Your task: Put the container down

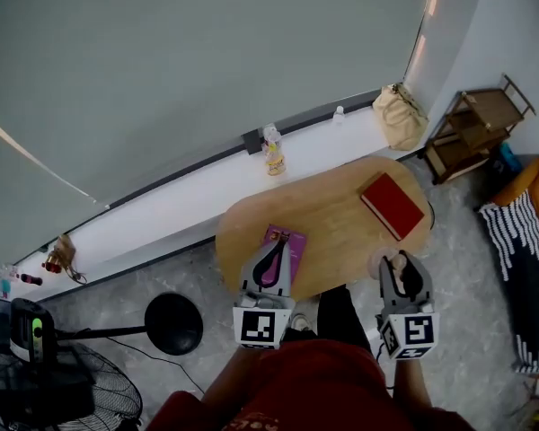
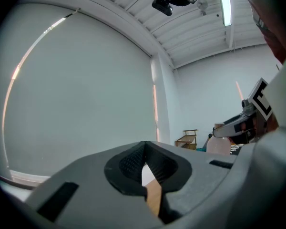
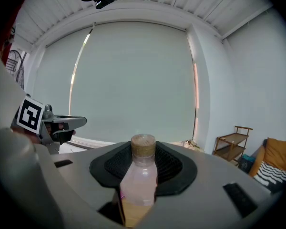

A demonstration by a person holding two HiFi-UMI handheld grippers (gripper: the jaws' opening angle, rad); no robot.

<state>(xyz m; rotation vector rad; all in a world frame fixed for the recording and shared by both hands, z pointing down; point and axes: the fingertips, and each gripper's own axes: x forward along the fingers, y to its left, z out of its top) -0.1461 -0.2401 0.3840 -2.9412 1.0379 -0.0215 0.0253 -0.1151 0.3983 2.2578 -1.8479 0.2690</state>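
1. Two grippers were in my hands above the near edge of the oval wooden table [image 1: 332,209].
2. My right gripper [image 3: 144,162] was clamped on the bottle [image 3: 139,175], with a ribbed pad pressing on each side of its pale pink body.
3. That bottle stood upright between the jaws, its cork-coloured cap [image 3: 143,145] rising just above the pads.
4. From the head view, the bottle sat over the table's near right rim; I could not tell whether its base touched the wood.
5. My left gripper [image 2: 144,163] had its jaw tips together and held nothing, with only a sliver of table showing through the gap behind them.
6. It hung over a purple flat item [image 1: 286,237] lying on the table's left part.
7. One red book [image 1: 393,206] lay on the table's right part, well apart from the purple item.
8. Beyond the table, a small bottle [image 1: 274,160] and a tan bag [image 1: 399,115] stood on the white window ledge [image 1: 198,196].
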